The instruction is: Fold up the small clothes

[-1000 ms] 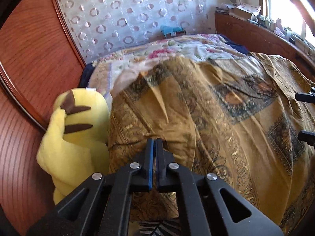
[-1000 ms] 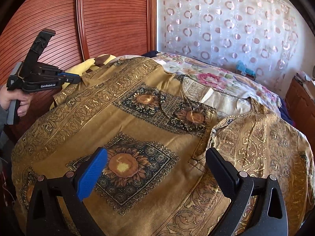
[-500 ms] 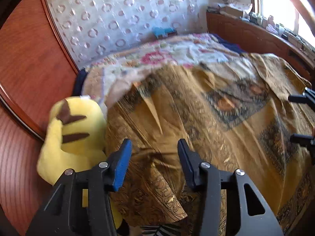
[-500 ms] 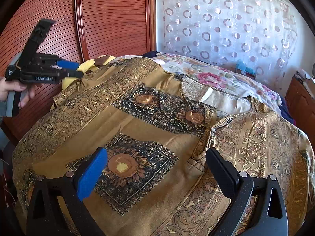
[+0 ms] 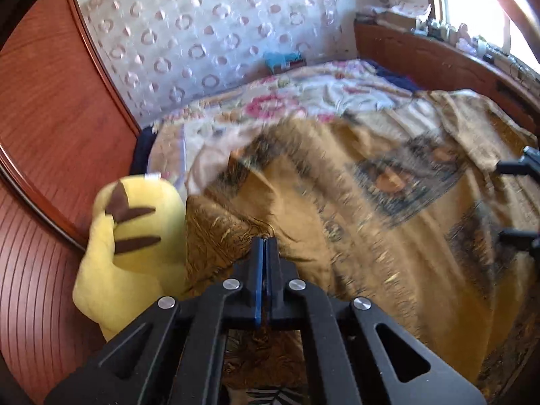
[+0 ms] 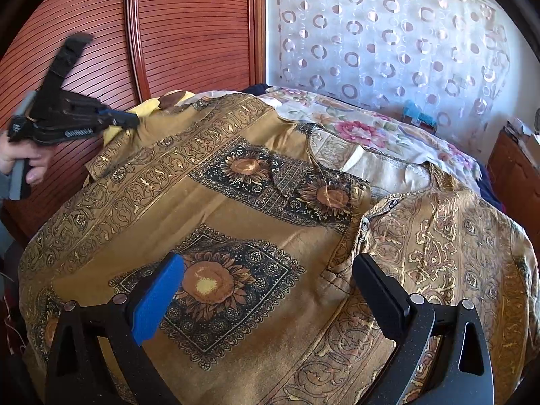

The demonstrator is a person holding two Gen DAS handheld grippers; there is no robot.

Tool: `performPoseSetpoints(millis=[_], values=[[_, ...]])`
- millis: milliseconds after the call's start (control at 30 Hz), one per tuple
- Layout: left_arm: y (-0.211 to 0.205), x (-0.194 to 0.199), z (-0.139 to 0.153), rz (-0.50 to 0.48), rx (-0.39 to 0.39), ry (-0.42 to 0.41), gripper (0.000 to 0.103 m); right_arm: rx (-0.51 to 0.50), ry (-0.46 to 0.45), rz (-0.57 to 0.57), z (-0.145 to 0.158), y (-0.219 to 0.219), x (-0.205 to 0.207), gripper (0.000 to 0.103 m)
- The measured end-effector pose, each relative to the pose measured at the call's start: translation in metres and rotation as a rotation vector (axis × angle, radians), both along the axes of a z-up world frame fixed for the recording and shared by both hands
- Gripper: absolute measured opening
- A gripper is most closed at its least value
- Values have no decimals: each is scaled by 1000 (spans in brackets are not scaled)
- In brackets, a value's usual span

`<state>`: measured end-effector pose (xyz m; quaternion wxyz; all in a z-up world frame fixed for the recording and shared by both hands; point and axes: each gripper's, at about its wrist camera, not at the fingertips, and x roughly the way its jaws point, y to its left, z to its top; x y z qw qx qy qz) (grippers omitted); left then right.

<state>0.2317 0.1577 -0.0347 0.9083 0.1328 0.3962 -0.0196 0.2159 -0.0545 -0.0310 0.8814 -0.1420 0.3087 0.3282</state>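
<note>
A mustard-gold tunic (image 6: 236, 202) printed with dark sunflower squares lies spread across the bed, its neckline toward the far side. In the left wrist view my left gripper (image 5: 265, 241) is shut, with a fold of the tunic's (image 5: 337, 236) edge pinched at its tips. The right wrist view shows that same left gripper (image 6: 130, 121) at the tunic's far-left corner, the cloth pulled up to it. My right gripper (image 6: 268, 263) hangs open just above the tunic's near middle, nothing between its pads. Its two fingers reach in as the right gripper (image 5: 501, 201) at the left wrist view's right edge.
A yellow plush toy (image 5: 135, 236) sits wedged between the bed and the red-brown slatted wardrobe doors (image 6: 185, 33). A floral bedsheet (image 5: 303, 101) covers the bed beyond the tunic. A wooden cabinet (image 5: 438, 57) runs along the far right. A person's hand (image 6: 20, 162) grips the left tool.
The left gripper opened over the tunic's edge, then shut on it and rose a little, drawing the corner up. The right gripper stayed still and open.
</note>
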Motion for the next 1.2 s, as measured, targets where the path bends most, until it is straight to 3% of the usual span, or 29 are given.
performPoseSetpoints(millis=[200,400,467,500,567,633,667,833,933,1033,1100,1200], values=[[-36,-3,37,-83,10,-88,2,-5,-1,-2,0,1,-1,100],[-63,-6,56,-186,-86,-114,3,3,-1,-5,0,-3,0,100],[-62,-7,58,-171,-88,-120,21,6,3,-7,0,-4,0,100],[-61,-8,58,-167,-99,-122,26,6,4,-8,0,-4,0,100],[-52,-11,56,-138,-114,-128,56,6,5,-7,0,-5,0,100],[-33,-15,50,-90,-124,-122,75,4,6,-4,0,-4,-1,100],[-29,-17,47,-74,-127,-121,78,4,7,-2,0,-4,-1,100],[23,-23,17,73,-149,-86,78,35,36,15,2,-5,3,100],[49,-20,-9,157,-216,-34,78,68,49,46,10,-1,3,100],[60,-17,-30,190,-276,11,77,58,9,77,22,11,-1,100],[63,-15,-42,199,-304,32,71,58,-5,88,26,17,-2,100],[63,-13,-52,208,-308,51,66,58,-8,101,26,22,-5,100]])
